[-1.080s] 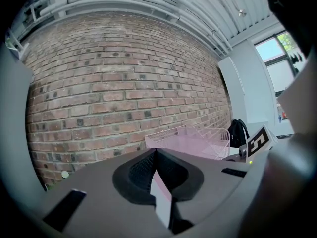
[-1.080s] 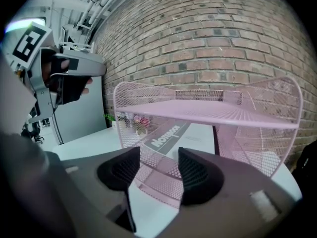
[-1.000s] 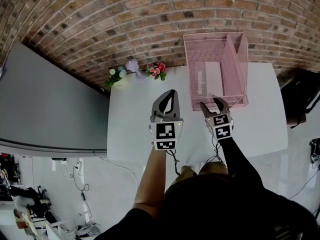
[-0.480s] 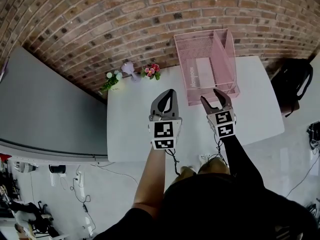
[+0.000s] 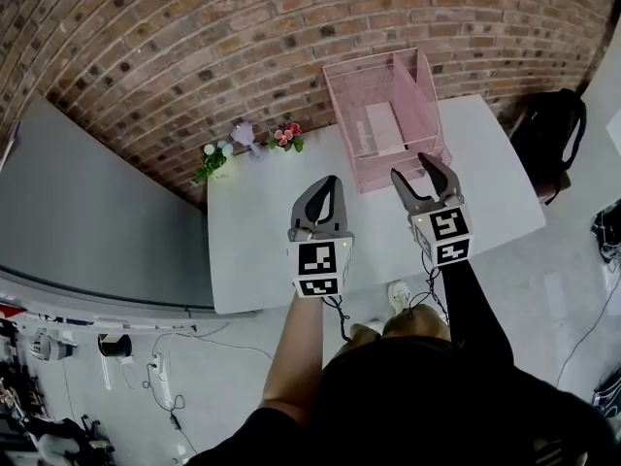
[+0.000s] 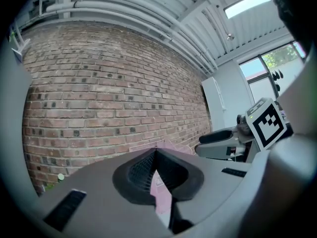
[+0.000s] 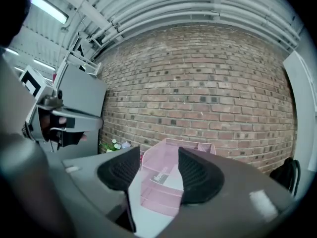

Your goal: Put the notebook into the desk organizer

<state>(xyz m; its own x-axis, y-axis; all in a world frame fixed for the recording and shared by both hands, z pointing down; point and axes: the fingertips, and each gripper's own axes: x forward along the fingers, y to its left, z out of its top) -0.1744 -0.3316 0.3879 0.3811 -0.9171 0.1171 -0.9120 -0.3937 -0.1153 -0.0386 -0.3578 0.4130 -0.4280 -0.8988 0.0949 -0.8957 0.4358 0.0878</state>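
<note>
The pink mesh desk organizer (image 5: pixel 385 115) stands at the back of the white table (image 5: pixel 262 250), against the brick wall. A white notebook (image 5: pixel 382 129) with dark lettering lies inside it. In the right gripper view the organizer (image 7: pixel 166 180) and the notebook (image 7: pixel 168 173) show between the jaws, well ahead of them. My right gripper (image 5: pixel 428 179) is open and empty, held above the table just in front of the organizer. My left gripper (image 5: pixel 324 190) is shut with nothing in it, to the left of the right one. The left gripper view shows the pink organizer (image 6: pixel 163 192) past the joined tips.
Small artificial flowers (image 5: pixel 286 136) and a green sprig (image 5: pixel 215 158) sit at the table's back left by the wall. A grey panel (image 5: pixel 97 212) stands left of the table. A black bag (image 5: pixel 548 134) rests on the floor to the right. Cables lie on the floor below.
Both grippers have risen and drawn back from the organizer, the right one more. The organizer and table now look smaller and farther away in the head view.
</note>
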